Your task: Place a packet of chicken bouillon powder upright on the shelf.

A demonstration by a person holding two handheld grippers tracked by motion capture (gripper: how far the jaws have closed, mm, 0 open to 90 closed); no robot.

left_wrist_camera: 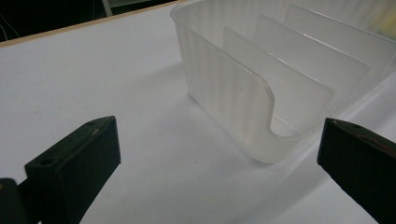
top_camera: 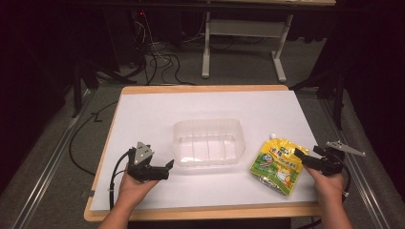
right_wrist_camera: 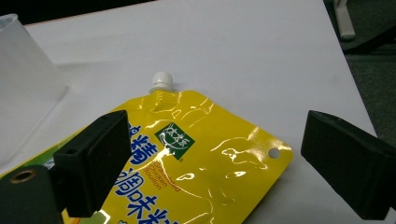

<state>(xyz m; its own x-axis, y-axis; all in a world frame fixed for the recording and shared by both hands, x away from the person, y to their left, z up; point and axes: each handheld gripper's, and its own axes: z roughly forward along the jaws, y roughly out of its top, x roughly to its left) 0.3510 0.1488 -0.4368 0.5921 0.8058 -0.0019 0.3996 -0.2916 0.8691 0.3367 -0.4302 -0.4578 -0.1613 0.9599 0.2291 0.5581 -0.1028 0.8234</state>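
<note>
1. While both hands are resting at the near edge of the table [top_camera: 143,98], the yellow pouch [top_camera: 277,164] is lying flat on the white sheet, just right of the clear bin [top_camera: 208,143] and apart from it, its white cap [right_wrist_camera: 162,80] pointing toward the far side.
2. The right gripper [top_camera: 310,160] is hovering at the pouch's right edge with its jaws spread wide, nothing between them; from the right gripper view they are straddling the pouch's glossy upper half.
3. The left gripper [top_camera: 160,170] is waiting with jaws equally spread just near-left of the bin, aimed at the bin's notched corner [left_wrist_camera: 273,116].
4. Judging by the wrinkled, shiny film, the pouch is looking soft, floppy and slippery (probably sagging if pinched at one corner), and likely light to moderate in weight.
5. The firmest hold is seeming to be the sealed edge beside the punched hole [right_wrist_camera: 274,152], or the stiff neck under the cap; the bin is looking thin, light and easily nudged.
</note>
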